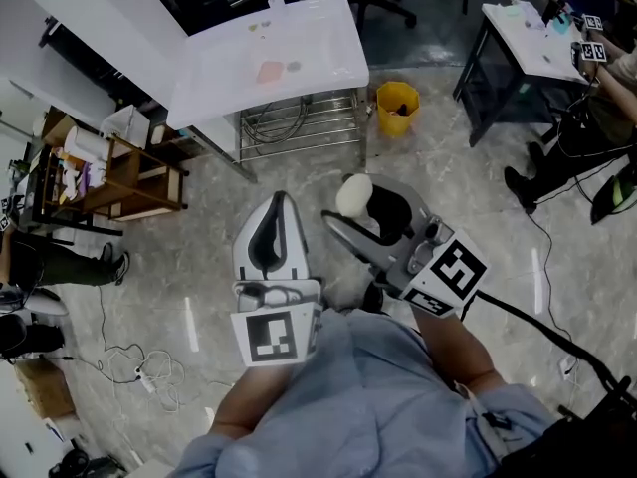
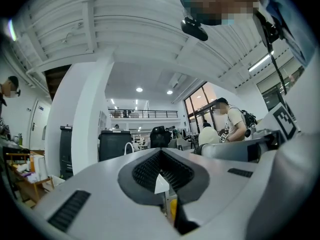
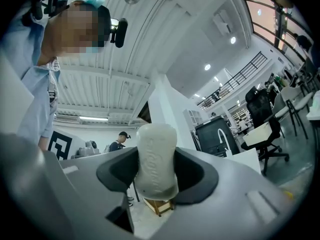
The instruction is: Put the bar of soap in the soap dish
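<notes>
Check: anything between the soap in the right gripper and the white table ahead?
Nothing visible. The right gripper clamps the bar of soap; only bare floor lies between it and the white table. The yellow bucket stands off the table's right corner. The left gripper sits to the soap's left, off that line.

The floor (image 1: 199,297) is grey, marbled and glossy, with loose cables (image 1: 139,366) lying at the left. A white counter (image 1: 318,38) stands over a wire rack (image 1: 299,122), and a yellow bucket (image 1: 396,108) sits just beside it. A wooden shelf unit (image 1: 129,182) is at the left and a dark table (image 1: 498,78) at the upper right. The ceiling (image 2: 125,29) is white and ribbed, with round lamps (image 2: 139,90) lit. A mezzanine railing (image 2: 142,114) and tall windows (image 2: 200,106) lie beyond.
</notes>
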`<state>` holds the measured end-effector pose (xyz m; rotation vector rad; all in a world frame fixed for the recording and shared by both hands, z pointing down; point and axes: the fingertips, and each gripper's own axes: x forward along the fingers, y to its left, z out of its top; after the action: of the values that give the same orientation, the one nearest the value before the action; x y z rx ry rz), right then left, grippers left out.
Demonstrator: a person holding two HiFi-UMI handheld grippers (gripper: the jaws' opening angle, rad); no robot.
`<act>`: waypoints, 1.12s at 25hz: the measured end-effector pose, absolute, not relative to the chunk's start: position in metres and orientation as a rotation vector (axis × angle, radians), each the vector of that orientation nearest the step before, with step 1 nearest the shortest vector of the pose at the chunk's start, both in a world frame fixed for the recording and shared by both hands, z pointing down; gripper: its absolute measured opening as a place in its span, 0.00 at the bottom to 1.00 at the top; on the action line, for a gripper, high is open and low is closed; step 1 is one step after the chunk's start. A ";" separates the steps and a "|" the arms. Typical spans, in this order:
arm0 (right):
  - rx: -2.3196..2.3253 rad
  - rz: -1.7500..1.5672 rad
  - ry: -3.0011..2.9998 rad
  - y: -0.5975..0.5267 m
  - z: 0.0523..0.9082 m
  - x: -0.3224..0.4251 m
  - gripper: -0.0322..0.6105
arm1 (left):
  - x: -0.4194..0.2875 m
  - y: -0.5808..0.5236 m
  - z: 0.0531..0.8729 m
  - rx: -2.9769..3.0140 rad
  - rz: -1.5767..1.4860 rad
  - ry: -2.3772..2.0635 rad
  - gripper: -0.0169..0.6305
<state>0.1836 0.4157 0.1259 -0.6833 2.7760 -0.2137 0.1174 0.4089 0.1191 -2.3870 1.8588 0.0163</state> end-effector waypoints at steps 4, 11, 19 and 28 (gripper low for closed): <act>-0.664 -0.234 2.785 0.404 0.133 0.191 0.37 | 0.125 0.403 0.130 -2.379 -0.031 1.884 0.03; -0.662 -0.263 2.803 0.376 0.143 0.185 0.37 | 0.113 0.377 0.137 -2.362 -0.037 1.928 0.03; -0.704 -0.293 2.833 0.328 0.161 0.149 0.37 | 0.076 0.323 0.156 -2.412 -0.013 1.945 0.03; -0.720 -0.280 2.869 0.260 0.161 0.091 0.37 | 0.019 0.252 0.151 -2.420 0.066 1.952 0.03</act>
<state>0.0910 0.2599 0.1606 -0.7203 2.8694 -0.2802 0.0191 0.2516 0.1507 -2.4205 1.9522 0.0662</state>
